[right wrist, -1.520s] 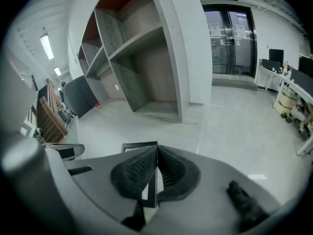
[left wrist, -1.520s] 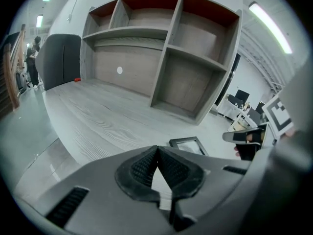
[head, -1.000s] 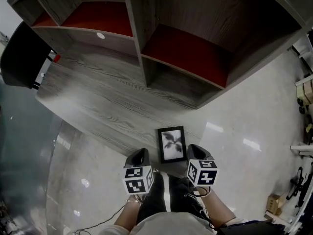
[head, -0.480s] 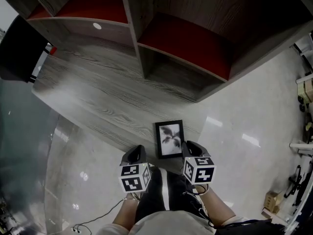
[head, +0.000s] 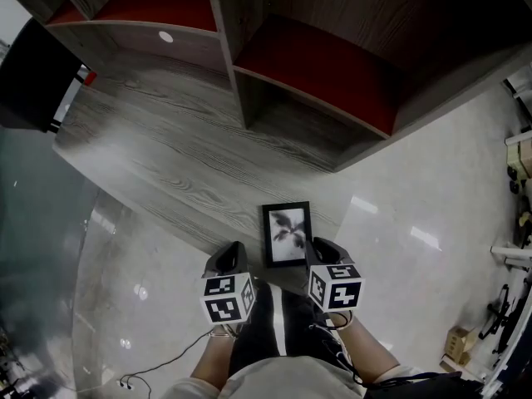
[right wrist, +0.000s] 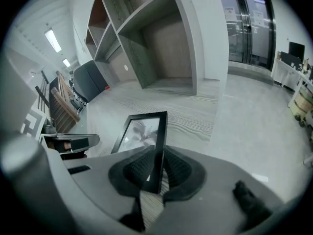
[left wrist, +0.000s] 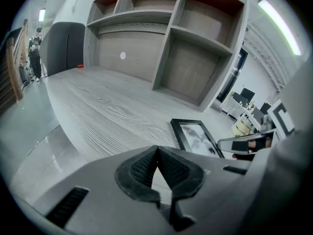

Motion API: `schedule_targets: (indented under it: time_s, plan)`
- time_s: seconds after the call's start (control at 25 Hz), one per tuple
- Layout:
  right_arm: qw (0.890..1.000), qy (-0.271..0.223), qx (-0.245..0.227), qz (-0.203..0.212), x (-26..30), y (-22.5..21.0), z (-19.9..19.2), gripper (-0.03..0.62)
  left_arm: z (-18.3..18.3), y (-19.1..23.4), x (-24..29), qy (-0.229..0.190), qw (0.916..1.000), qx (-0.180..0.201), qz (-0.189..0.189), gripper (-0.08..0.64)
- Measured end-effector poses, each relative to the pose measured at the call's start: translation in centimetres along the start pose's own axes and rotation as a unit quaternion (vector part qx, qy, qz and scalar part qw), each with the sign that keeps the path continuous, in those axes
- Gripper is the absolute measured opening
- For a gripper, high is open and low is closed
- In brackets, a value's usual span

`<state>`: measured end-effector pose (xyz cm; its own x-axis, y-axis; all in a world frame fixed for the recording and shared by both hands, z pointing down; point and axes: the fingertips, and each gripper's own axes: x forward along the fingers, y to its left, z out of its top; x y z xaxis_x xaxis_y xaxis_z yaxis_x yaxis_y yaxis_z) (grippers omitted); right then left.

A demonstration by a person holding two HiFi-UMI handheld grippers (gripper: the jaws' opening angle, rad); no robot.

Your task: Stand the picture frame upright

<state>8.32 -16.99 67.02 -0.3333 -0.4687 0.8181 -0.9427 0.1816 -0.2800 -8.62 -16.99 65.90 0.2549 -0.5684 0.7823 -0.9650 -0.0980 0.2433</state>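
Note:
A black picture frame [head: 288, 233] with a grey leaf print lies face up at the near edge of the grey wood-grain surface [head: 183, 165]. My right gripper [head: 319, 251] is shut on the frame's right edge; in the right gripper view that edge [right wrist: 157, 146] runs between the black pads [right wrist: 133, 171] of the gripper [right wrist: 155, 174]. My left gripper [head: 232, 259] hovers just left of the frame, apart from it. In the left gripper view its jaws [left wrist: 157, 166] are shut with nothing between them, and the frame [left wrist: 194, 136] lies ahead to the right.
A grey shelf unit with red-backed compartments [head: 324, 65] stands at the back of the wooden surface. A black chair [head: 29, 81] stands at the far left. Glossy pale floor [head: 416, 223] lies to the right, with a cable [head: 158, 372] at the lower left.
My right gripper has shifted left from the frame's lower right corner onto its right edge. The left gripper has kept its place beside the frame.

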Motion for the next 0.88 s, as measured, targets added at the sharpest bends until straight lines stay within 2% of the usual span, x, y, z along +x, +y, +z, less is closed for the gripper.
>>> schedule_targets:
  time_s: [0.56,0.88]
  plan:
    - [0.999,0.029,-0.013,0.007,1.2,0.2,-0.3,0.117,0.1,0.4,0.4,0.000,0.9999,-0.012,0.010,0.012]
    - [0.999,0.048,-0.004,0.009,1.4,0.3,-0.4,0.115,0.2,0.7,0.5,0.001,0.9998,-0.013,0.012,0.012]
